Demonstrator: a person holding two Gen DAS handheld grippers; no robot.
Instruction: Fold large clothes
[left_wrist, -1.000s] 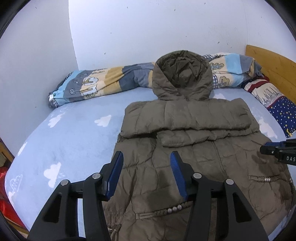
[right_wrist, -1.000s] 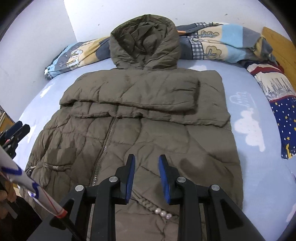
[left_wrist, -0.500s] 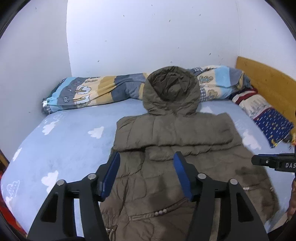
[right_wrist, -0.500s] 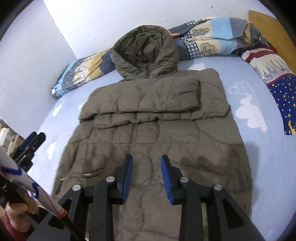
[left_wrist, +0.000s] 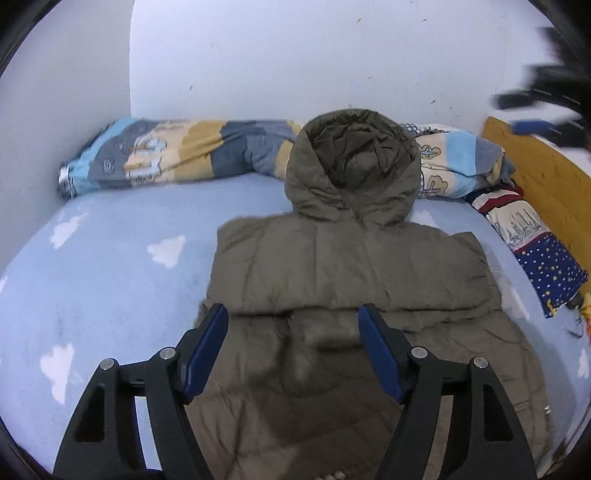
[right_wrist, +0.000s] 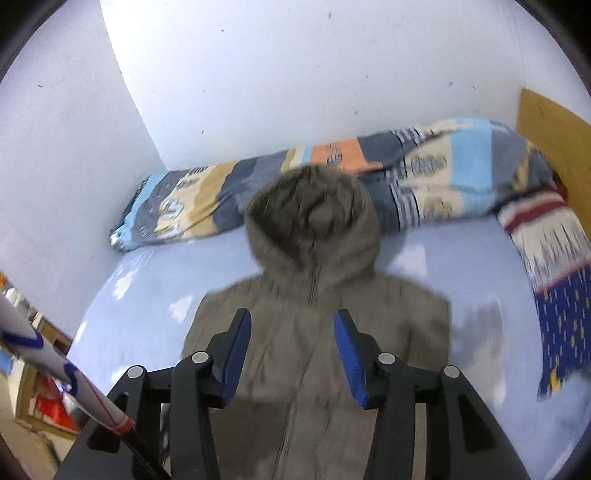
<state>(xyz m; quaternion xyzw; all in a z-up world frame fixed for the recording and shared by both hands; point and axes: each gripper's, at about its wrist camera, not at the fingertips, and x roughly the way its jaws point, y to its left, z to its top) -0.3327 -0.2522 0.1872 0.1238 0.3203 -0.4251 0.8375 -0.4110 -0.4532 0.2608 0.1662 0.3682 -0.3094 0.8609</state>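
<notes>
An olive padded hooded coat (left_wrist: 351, 280) lies flat on the bed, hood towards the wall, both sleeves folded across the chest. It also shows, blurred, in the right wrist view (right_wrist: 314, 314). My left gripper (left_wrist: 293, 317) is open and empty, held above the coat's middle. My right gripper (right_wrist: 291, 321) is open and empty, held above the coat's lower front. The right gripper appears as a dark blur at the upper right of the left wrist view (left_wrist: 543, 96).
The bed has a light blue cloud-print sheet (left_wrist: 110, 266). A rolled patchwork quilt (left_wrist: 177, 155) lies along the wall behind the hood. A starry blue pillow (left_wrist: 546, 273) and a wooden headboard (left_wrist: 546, 177) are at the right. White walls enclose the far left corner.
Both grippers have lifted and drawn back from the coat, tilting up towards the wall. The right gripper's jaws have opened wider. The coat has not moved.
</notes>
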